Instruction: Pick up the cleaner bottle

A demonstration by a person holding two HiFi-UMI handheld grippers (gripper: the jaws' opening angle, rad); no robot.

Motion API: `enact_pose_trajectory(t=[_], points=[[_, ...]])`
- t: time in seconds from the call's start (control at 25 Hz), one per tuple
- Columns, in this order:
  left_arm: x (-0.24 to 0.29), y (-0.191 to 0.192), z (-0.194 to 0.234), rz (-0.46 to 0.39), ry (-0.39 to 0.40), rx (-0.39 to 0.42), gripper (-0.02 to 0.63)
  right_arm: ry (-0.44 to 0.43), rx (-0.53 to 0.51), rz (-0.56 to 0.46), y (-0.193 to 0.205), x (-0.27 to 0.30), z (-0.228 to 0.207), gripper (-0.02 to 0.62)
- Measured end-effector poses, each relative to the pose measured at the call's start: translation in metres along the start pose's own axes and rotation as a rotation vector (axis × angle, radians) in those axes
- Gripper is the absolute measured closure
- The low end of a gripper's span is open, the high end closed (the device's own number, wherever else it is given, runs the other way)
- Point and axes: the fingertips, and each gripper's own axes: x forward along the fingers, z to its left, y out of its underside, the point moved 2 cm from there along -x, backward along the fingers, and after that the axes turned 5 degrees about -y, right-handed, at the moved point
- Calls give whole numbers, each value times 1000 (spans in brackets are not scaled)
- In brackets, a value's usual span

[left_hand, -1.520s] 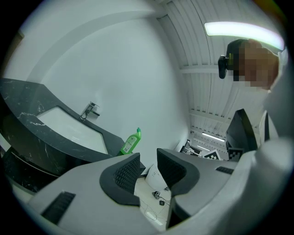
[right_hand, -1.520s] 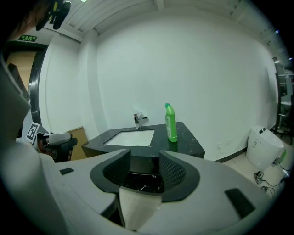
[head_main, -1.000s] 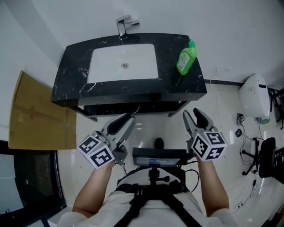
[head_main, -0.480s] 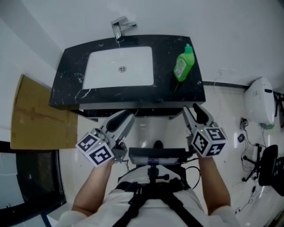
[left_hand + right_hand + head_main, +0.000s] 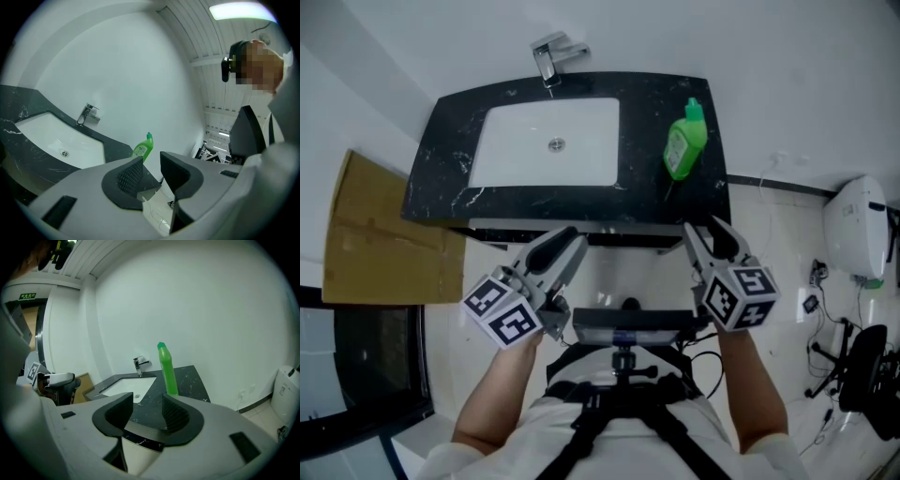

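The green cleaner bottle [image 5: 684, 143] stands upright on the right end of the black marble counter [image 5: 674, 198], beside the white basin [image 5: 546, 142]. The right gripper view shows the cleaner bottle [image 5: 167, 371] ahead past the jaws; in the left gripper view the cleaner bottle [image 5: 143, 148] stands beyond the jaws. My left gripper [image 5: 564, 245] hangs open in front of the counter's near edge, nothing between its fingers. Just short of that edge my right gripper [image 5: 710, 240] is also open and empty, the bottle well ahead of it.
A chrome tap [image 5: 551, 57] stands behind the basin against the white wall. A flat cardboard sheet [image 5: 372, 239] leans left of the counter. A white bin [image 5: 855, 227] and cables sit on the floor at the right. A chest rig [image 5: 623, 330] lies between the grippers.
Both grippers have moved forward toward the counter's near edge. The counter and bottle now sit lower and closer in the head view. Jaws stay as they were.
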Motion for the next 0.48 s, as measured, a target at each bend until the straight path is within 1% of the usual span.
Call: enact_pose_trajectory(t=[0.16, 0.32, 0.48], points=[[5, 2, -4, -2, -3, 2, 486, -10, -13, 2, 1, 0, -3, 393], [7, -2, -5, -5, 7, -2, 486, 11, -108, -3, -10, -6, 7, 393], [5, -15, 3, -20, 26, -4, 486, 25, -132, -15, -21, -3, 20, 393]])
